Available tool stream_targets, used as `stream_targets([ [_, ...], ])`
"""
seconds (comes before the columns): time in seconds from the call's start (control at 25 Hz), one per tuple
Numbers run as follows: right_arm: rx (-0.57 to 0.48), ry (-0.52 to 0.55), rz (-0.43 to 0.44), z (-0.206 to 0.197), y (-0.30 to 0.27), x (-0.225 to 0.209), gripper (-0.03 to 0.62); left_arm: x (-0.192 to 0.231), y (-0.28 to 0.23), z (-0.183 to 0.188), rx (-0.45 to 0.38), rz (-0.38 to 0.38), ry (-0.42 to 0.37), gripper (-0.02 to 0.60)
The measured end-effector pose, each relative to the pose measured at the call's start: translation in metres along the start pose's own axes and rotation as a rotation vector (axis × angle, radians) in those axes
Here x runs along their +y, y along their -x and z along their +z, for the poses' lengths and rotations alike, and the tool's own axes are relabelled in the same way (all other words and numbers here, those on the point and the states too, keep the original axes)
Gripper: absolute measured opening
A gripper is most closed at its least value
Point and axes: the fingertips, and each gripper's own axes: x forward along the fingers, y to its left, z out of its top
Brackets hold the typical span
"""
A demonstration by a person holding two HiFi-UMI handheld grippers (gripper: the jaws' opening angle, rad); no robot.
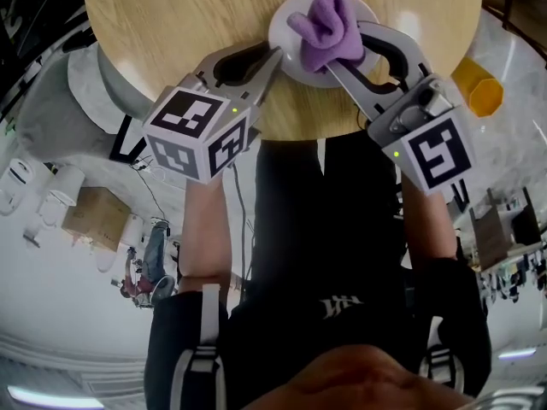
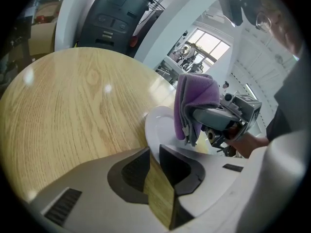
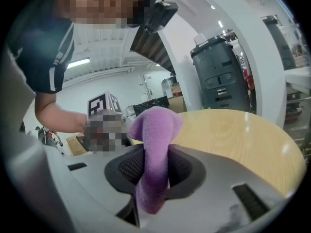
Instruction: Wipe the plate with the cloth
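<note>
A white plate [image 1: 295, 26] lies near the front edge of the round wooden table [image 1: 171, 24]. My left gripper [image 1: 273, 60] meets the plate's left rim, its jaws closed to a narrow gap with the rim [image 2: 158, 130] pinched between the tips. My right gripper [image 1: 342, 54] is shut on a purple cloth [image 1: 327, 26] that bunches up over the plate's middle. In the left gripper view the cloth [image 2: 194, 98] hangs from the right gripper [image 2: 214, 118] just above the plate. In the right gripper view the cloth [image 3: 155, 144] stands up between the jaws and hides the plate.
The table's front edge runs just under both grippers, with the person's body right behind it. A yellow object [image 1: 483, 88] sits off the table at the right. A dark machine [image 2: 116, 13] stands beyond the table's far side.
</note>
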Motion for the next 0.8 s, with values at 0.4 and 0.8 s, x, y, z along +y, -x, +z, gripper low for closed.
stream_targets([
  [0.4, 0.172, 0.211, -0.042, -0.012, -0.054, 0.008, 0.098, 0.000, 0.000, -0.001, -0.027, 0.047, 0.007, 0.069],
  [0.8, 0.241, 0.331, -0.088, -0.022, -0.025, -0.018, 0.097, 0.000, 0.001, 0.006, -0.034, 0.078, -0.038, 0.044],
])
